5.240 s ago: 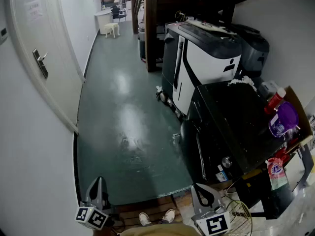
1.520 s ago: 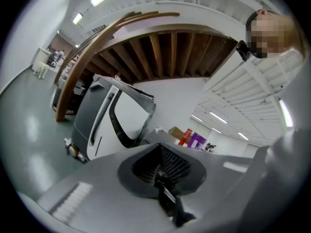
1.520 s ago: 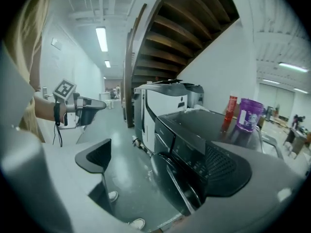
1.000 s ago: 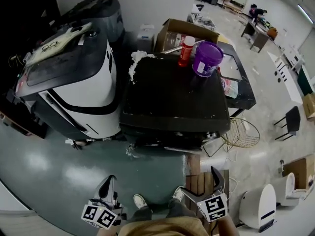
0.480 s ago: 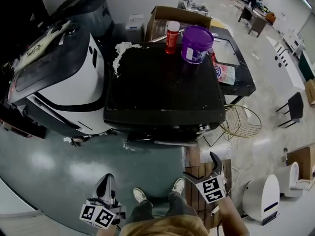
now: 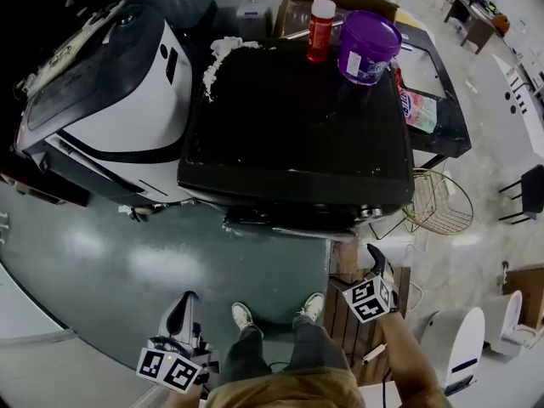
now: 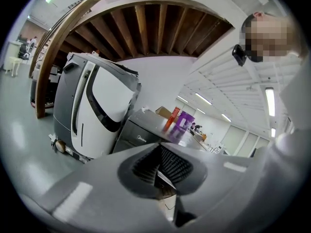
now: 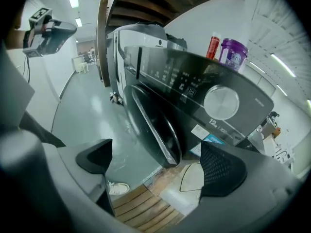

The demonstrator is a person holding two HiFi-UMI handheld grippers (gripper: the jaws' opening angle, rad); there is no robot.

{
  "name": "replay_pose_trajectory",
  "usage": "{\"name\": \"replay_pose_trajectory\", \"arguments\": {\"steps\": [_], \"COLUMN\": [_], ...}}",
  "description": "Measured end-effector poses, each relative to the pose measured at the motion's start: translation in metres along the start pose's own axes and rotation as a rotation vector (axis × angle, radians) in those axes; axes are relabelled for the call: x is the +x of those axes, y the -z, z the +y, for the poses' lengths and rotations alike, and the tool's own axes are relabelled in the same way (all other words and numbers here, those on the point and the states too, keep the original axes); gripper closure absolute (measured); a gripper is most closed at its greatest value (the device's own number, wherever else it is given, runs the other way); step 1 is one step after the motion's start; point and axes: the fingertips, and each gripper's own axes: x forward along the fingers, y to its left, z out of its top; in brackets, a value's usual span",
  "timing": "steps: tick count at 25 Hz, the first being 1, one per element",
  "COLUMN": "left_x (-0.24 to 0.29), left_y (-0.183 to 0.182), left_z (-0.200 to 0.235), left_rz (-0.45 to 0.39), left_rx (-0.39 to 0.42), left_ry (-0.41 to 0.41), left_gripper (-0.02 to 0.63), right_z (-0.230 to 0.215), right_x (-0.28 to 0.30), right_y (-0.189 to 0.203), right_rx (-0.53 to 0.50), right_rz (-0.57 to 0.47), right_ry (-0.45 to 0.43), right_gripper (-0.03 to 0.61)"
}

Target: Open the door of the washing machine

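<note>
The black washing machine [image 6: 289,126] stands in front of me, its top seen from above in the head view. In the right gripper view its round dark door [image 8: 154,121] lies against the front, below a control panel with a silver dial [image 8: 221,102]. My right gripper [image 8: 158,163] is open and empty, a short way from the door's lower edge; in the head view this right gripper [image 6: 374,255] is off the washer's front right corner. My left gripper [image 6: 185,303] hangs low over the green floor. In its own view the left gripper [image 7: 158,171] is shut on nothing.
A red bottle [image 6: 320,17], a purple tub [image 6: 368,45] and a white cloth [image 6: 219,58] sit on the washer. A white-and-black machine [image 6: 93,92] stands at its left. A wire basket [image 6: 438,202] and wooden slats [image 6: 344,313] lie at the right, near my shoes [image 6: 245,315].
The washer now sits larger and more centred in the head view. My right gripper has risen toward the washer's front right corner. The left gripper has hardly moved.
</note>
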Motion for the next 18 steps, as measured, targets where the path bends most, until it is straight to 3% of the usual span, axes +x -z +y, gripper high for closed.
{"name": "replay_pose_trajectory", "arguments": {"steps": [5, 11, 18], "left_x": [-0.005, -0.005, -0.008], "left_y": [0.014, 0.028, 0.043], "left_z": [0.002, -0.002, -0.008], "left_rz": [0.003, -0.005, -0.017], "left_rx": [-0.004, -0.008, -0.028], "left_ry": [-0.077, -0.150, -0.217], "left_gripper": [0.554, 0.554, 0.554], "right_z": [-0.017, -0.031, -0.041], "right_x": [0.040, 0.081, 0.115], "right_y": [0.025, 0.043, 0.050], "right_rx": [-0.033, -0.095, -0.138], "right_rz": [0.068, 0.110, 0.140], "right_ry": [-0.039, -0.055, -0.081], "right_gripper": [0.018, 0.104, 0.144]}}
